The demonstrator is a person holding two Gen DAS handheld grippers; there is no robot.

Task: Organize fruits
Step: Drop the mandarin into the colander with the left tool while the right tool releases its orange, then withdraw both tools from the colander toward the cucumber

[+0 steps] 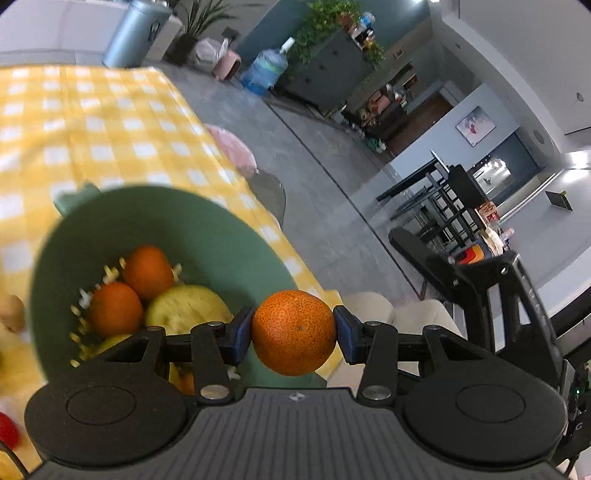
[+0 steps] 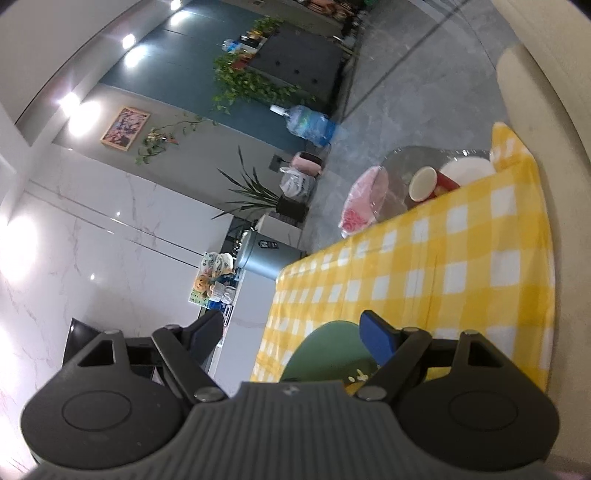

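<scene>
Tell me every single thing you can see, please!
Orange: one, orange, clamped between the left gripper's pads.
Bowl: one, green, on the tablecloth.
Fruit in bowl: two oranges, one yellow-green fruit, maybe more hidden.
Tablecloth: one, yellow and white checks.
Water jug: one, blue, on the floor.
Bin: one, grey-blue, beyond the table.
Plants: several, green, along the wall.
Cup: one, red, cream inside, past the table's far end.
Left gripper: black, blue pads.
Right gripper: open, empty.
</scene>
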